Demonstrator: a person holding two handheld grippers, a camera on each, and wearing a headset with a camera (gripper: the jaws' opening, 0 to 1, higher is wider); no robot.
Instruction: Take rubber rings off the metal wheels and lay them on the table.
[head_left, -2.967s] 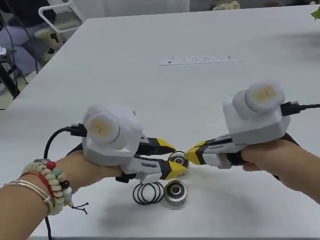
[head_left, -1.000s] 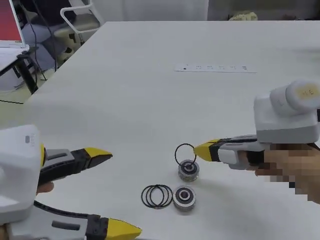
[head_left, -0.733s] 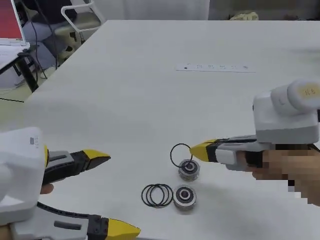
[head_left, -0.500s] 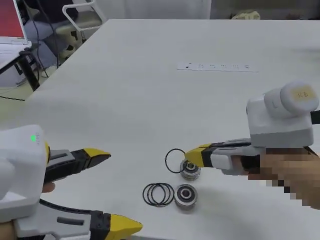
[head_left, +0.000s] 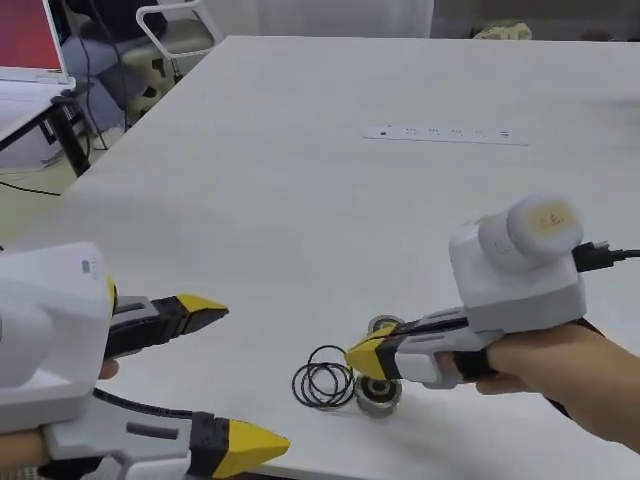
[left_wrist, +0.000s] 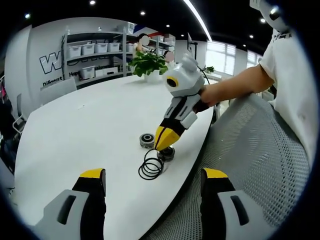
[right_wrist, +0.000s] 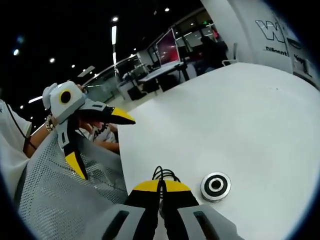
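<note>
One rubber ring (head_left: 325, 368) sits pinched at the tip of the right tongs (head_left: 352, 358); left tongs (head_left: 255, 375) gape.

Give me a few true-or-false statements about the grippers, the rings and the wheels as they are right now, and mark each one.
1. The left gripper has its jaws wide open. True.
2. The right gripper is open and empty. False: its jaws are shut and appear to pinch a rubber ring at the pile.
3. Two metal wheels sit on the white table. True.
4. The pile of rubber rings lies at the table's far edge. False: it lies close to the near edge, beside a wheel.
</note>
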